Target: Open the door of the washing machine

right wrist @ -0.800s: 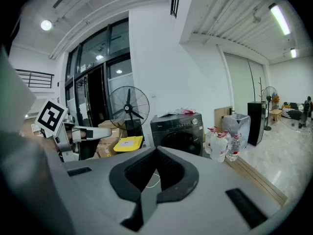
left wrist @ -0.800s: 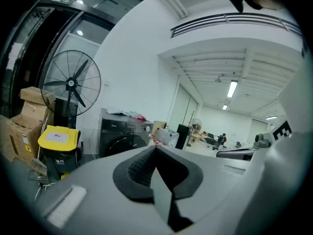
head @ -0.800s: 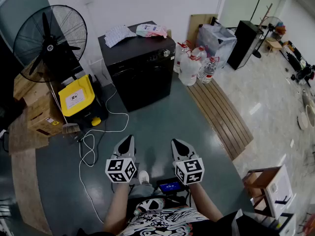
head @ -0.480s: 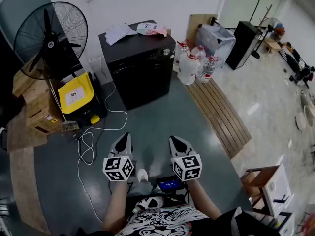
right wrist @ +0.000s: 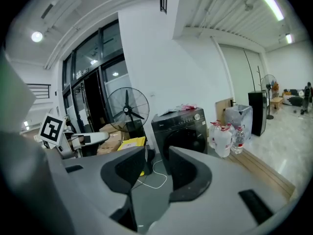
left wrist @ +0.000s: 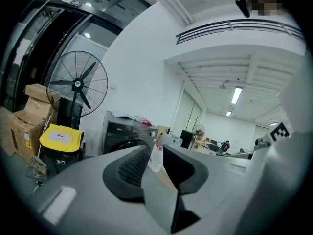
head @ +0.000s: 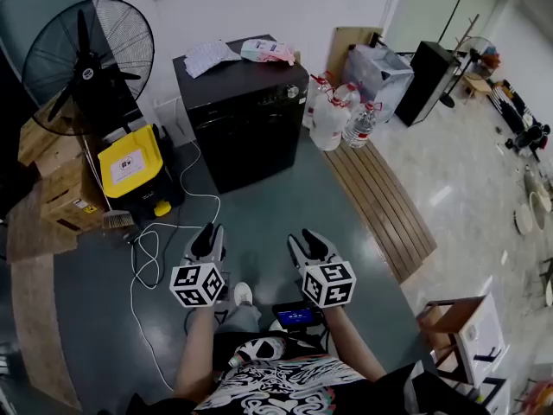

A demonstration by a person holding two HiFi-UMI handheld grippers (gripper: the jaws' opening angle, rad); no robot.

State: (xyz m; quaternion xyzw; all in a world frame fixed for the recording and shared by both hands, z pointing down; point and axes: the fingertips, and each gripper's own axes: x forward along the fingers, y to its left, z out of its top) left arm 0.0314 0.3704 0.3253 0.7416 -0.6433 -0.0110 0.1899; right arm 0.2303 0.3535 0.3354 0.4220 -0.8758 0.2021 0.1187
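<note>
Closing in comes first — your left gripper [head: 207, 236] and right gripper [head: 308, 242] both gape empty, the washing machine door [right wrist: 188, 140] well ahead.

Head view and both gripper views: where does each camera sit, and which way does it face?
Head view: on the person's head, facing steeply down; forearms, left gripper and right gripper show, washing machine beyond.
Left gripper view: on the left gripper, along its open, empty jaws toward the washing machine and fan.
Right gripper view: on the right gripper, along its open jaws toward the washing machine.
Shared: all show washing machine and fan.
</note>
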